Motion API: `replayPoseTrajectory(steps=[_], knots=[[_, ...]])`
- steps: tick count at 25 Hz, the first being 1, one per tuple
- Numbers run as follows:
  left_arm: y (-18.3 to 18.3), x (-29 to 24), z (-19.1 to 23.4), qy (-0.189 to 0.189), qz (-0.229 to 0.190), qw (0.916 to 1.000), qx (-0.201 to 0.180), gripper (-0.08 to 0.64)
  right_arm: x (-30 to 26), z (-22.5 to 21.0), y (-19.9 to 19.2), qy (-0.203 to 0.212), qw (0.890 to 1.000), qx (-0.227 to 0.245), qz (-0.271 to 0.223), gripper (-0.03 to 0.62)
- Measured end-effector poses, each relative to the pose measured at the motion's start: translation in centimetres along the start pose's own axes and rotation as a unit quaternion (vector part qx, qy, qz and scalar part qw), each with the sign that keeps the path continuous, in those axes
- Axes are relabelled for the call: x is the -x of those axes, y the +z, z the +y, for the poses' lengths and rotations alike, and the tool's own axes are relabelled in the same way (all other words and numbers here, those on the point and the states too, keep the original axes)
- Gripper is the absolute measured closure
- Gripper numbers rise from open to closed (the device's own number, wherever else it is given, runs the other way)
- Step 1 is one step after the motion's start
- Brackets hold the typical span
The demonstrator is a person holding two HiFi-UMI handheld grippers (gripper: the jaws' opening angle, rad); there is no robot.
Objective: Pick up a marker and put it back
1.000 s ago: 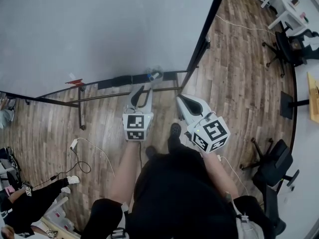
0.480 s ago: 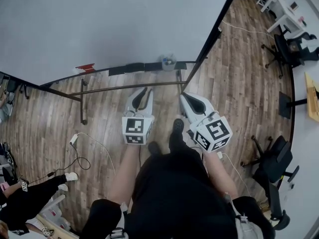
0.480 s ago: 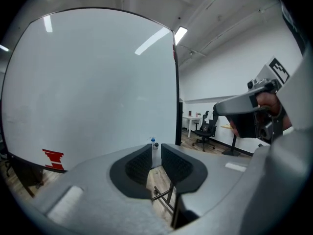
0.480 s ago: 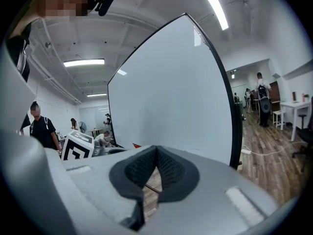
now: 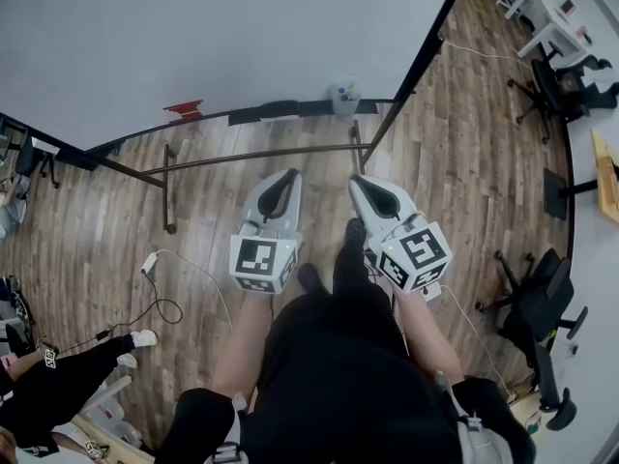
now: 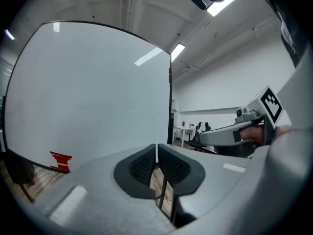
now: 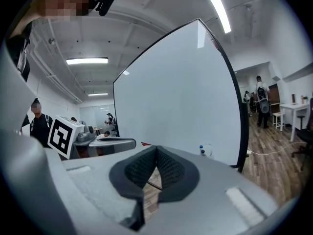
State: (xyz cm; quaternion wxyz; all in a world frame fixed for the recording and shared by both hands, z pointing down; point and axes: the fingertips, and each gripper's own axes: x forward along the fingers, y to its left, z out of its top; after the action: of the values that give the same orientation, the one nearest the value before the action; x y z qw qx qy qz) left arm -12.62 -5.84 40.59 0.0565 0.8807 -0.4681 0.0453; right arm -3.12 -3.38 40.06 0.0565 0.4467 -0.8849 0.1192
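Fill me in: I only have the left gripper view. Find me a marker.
Observer: A small cup with markers in it stands on the whiteboard's tray, near the board's right end.
Operator: Report the right gripper.
Observer: The right gripper has its jaws together, with nothing between them.
Operator: Check the floor to the left.
Observer: A person in black is down on the floor at the head view's lower left.
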Motion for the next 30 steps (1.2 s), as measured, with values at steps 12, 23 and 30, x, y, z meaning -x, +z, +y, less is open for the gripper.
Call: replayPoseTrajectory(steps=[12,23,30], knots=[[-1.0,4.4,0.0,-0.007,0.003,0.9999,0.015,0.549,0.0,4.5,-1.0,0.018,1.0,0.016,0.008,0.591],[-0.8,4.4,-0.1,-0.003,0.001,0.9998,0.02,0.549,0.4,4.1,-0.6,0.016,1.0,0.016,0.002,0.591],[-0.6,3.6,-0.7,-0.008,0.003,0.9998,0.018,0.549,0.7,3.4,-0.3,0.013,1.0,0.018,0.004,0.591]])
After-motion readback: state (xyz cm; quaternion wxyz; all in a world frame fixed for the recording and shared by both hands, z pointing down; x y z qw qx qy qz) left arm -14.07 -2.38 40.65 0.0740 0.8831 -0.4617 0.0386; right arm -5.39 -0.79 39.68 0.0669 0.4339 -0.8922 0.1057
